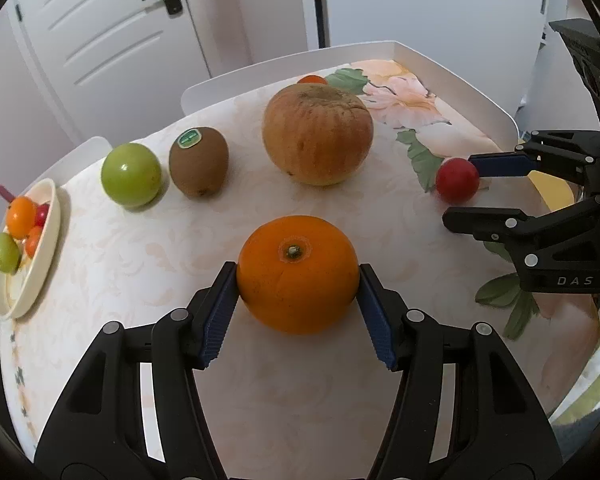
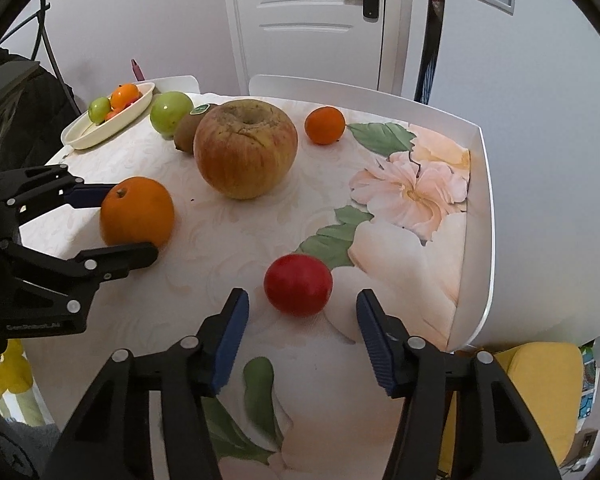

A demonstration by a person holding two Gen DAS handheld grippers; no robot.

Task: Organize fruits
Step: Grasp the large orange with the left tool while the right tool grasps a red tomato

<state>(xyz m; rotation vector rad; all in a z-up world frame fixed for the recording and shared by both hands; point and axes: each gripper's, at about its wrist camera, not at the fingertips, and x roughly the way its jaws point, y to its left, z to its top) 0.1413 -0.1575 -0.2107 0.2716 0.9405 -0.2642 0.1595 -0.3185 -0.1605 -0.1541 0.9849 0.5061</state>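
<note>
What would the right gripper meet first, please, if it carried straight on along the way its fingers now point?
Most likely the small round red fruit, which sits on the table just ahead of the right gripper, between its spread jaws and touching neither. Exact depth is hard to judge through the fisheye.

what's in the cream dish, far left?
Cream dish holds a green fruit, an orange fruit and small red-orange ones; anything beneath them is hidden.
</note>
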